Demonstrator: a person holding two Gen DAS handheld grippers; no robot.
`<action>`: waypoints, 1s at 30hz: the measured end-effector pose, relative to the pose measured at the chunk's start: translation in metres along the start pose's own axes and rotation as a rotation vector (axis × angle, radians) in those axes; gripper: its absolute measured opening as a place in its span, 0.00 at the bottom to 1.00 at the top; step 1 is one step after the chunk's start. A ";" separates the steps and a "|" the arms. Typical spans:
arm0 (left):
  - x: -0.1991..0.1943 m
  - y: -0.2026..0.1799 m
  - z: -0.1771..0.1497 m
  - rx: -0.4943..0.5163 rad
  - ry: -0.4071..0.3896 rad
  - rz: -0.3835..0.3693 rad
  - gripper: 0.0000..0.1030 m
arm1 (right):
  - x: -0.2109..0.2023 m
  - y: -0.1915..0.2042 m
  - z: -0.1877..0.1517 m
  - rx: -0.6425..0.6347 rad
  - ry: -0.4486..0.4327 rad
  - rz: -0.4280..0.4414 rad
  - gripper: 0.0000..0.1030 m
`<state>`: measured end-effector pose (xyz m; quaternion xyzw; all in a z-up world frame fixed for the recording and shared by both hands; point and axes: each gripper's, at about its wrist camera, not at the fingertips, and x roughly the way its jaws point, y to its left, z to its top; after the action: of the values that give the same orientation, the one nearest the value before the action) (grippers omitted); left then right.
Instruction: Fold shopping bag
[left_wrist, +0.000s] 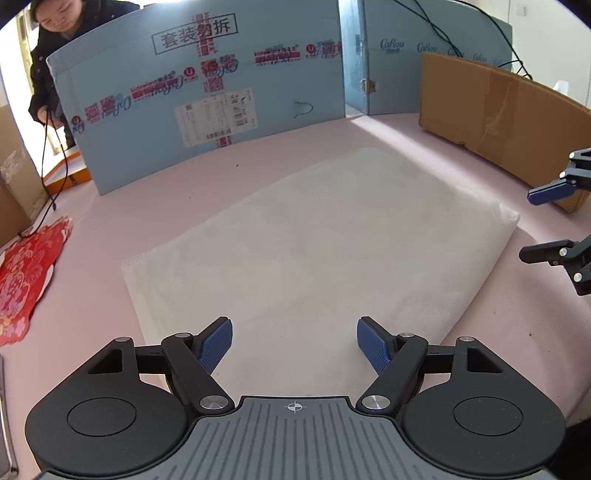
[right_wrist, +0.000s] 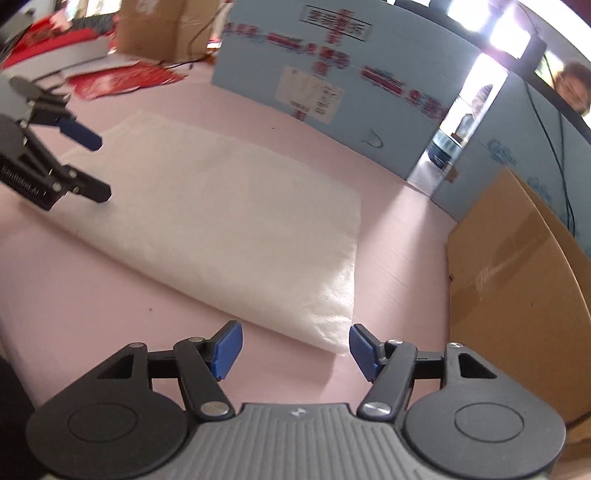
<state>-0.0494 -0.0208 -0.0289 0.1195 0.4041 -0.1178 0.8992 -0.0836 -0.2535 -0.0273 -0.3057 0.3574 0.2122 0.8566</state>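
Presently bag lies flat on table, folded edge toward 5 o'clock. Left gripper and right gripper hover wide open, empty, seemingly released for regrasping.

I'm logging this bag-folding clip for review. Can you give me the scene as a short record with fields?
surface: pink table
bag: white bag lying flat, folded
left gripper: open, above the bag's near edge, holding nothing
right gripper: open, at the bag's corner, holding nothing
backdrop: blue board standing behind the bag
side: brown cardboard along the table's edge
other: red paper on the table
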 end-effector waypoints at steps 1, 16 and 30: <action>0.003 -0.001 -0.002 -0.003 0.009 0.011 0.75 | 0.003 0.006 0.001 -0.065 -0.015 -0.007 0.66; -0.014 -0.002 -0.010 -0.050 -0.067 0.026 0.82 | 0.014 0.086 0.015 -0.704 -0.305 0.022 0.65; 0.007 0.014 -0.015 -0.170 0.019 -0.018 0.85 | 0.006 0.095 0.004 -0.734 -0.284 -0.024 0.67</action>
<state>-0.0509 -0.0037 -0.0417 0.0402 0.4221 -0.0900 0.9012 -0.1326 -0.1811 -0.0649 -0.5634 0.1321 0.3560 0.7337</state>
